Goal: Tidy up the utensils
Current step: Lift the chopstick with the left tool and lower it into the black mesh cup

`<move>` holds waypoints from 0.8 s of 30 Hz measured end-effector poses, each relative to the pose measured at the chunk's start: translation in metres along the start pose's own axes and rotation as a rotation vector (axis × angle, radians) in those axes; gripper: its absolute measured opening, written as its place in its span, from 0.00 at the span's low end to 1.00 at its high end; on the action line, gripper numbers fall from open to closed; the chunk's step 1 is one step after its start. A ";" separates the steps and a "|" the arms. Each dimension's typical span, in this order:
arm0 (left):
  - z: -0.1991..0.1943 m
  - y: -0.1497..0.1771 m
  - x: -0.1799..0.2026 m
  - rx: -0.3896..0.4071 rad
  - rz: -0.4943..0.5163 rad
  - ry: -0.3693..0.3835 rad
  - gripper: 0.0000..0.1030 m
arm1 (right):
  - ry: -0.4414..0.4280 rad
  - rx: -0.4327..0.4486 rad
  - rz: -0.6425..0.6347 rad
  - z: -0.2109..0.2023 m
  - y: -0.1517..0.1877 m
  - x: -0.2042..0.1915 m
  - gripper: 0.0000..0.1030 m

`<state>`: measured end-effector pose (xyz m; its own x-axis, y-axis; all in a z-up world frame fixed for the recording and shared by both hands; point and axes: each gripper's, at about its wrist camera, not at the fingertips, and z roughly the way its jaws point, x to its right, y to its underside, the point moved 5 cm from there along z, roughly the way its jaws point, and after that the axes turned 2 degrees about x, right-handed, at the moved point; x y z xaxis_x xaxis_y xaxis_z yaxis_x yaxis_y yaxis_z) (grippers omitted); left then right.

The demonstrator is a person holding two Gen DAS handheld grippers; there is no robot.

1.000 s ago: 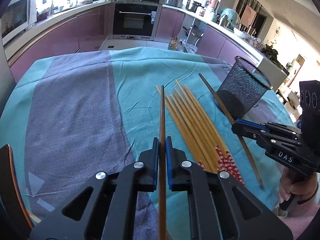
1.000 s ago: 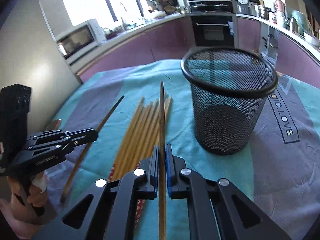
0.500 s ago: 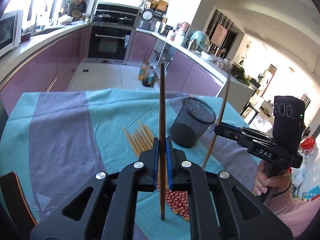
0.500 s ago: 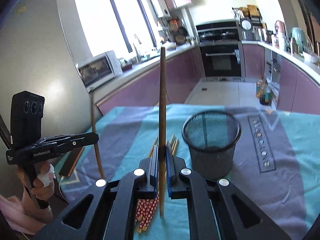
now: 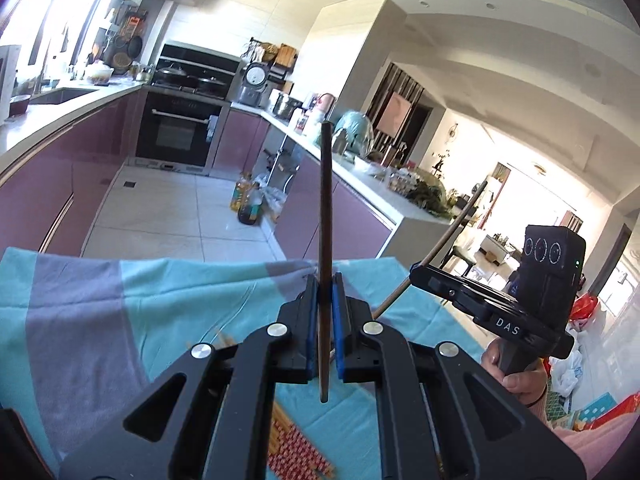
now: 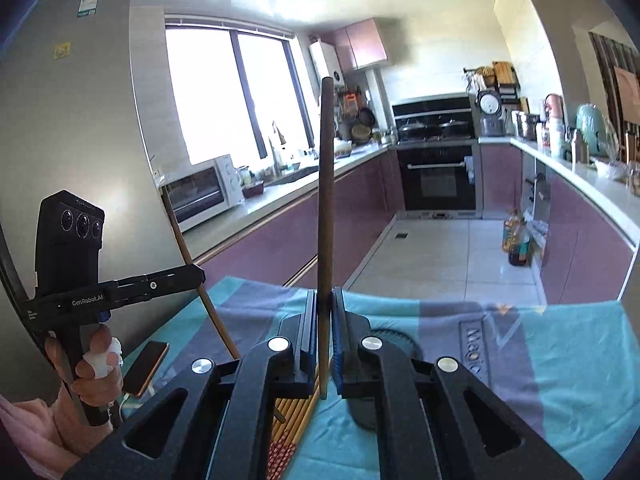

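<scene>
Far left: left gripper [image 5: 324, 282], pinched down to a narrow slit on a dark chopstick [image 5: 325, 208]. Gripped near the lower end, the long part upright above the jaws, well clear of the cloth.

Below and between the two tools: bundle of pale chopsticks [image 6: 294, 412] flat on the table, red-patterned ends nearest.

Next, right gripper [image 6: 324, 298], likewise almost closed, clamped on a second dark chopstick [image 6: 325, 200] with a short tail hanging under the pads.

Just right of that, mostly hidden behind the gripper body: black mesh holder [image 6: 394, 335], only a part of the rim in sight.

Probably the carry toward the holder, with both sticks in the air.

To do it well:
- Keep both pinches firm, thin round sticks being prone to pivoting between flat pads.
- Bring one stick over the rim at a time, never both together, to avoid crossing them.
- Tip so that the short lower end points down into the opening.
- Lower until well inside the mesh, and only then ease the jaws apart.
- Beware of tipping so light a holder with a knock on the rim.

Surface: wrinkled tablecloth [image 5: 120, 320] in teal and grey-purple bands, with a phone [image 6: 146, 364] near the left edge.

Room, left to right:
- steel fridge [image 6: 80, 120]
- white microwave [image 6: 200, 194] on the counter
- bright window [image 6: 224, 92]
- built-in oven [image 6: 436, 176]
- mauve cabinets and tiled floor
- oil bottles [image 6: 518, 240] standing by the right-hand units
</scene>
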<state>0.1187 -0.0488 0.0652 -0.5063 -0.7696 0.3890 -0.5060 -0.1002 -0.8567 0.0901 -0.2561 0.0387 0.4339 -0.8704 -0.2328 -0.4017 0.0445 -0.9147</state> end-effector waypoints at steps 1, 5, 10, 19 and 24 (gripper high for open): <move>0.004 -0.007 0.004 0.012 0.007 0.007 0.07 | 0.007 0.013 0.000 -0.002 -0.005 0.003 0.06; 0.013 -0.028 0.018 0.058 0.021 0.018 0.07 | 0.037 0.048 -0.002 -0.005 -0.016 0.015 0.06; 0.029 -0.043 0.034 0.081 0.056 -0.003 0.07 | 0.068 0.049 -0.008 0.000 -0.021 0.028 0.06; 0.082 -0.016 0.040 -0.030 0.100 -0.070 0.07 | 0.081 -0.075 0.002 0.037 0.002 0.038 0.06; 0.112 0.018 0.031 -0.133 0.108 -0.079 0.07 | 0.082 -0.169 0.005 0.055 0.022 0.043 0.06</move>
<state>0.1726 -0.1446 0.0241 -0.5090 -0.8190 0.2650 -0.5419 0.0657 -0.8379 0.1446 -0.2654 -0.0094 0.3673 -0.9075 -0.2037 -0.5362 -0.0277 -0.8436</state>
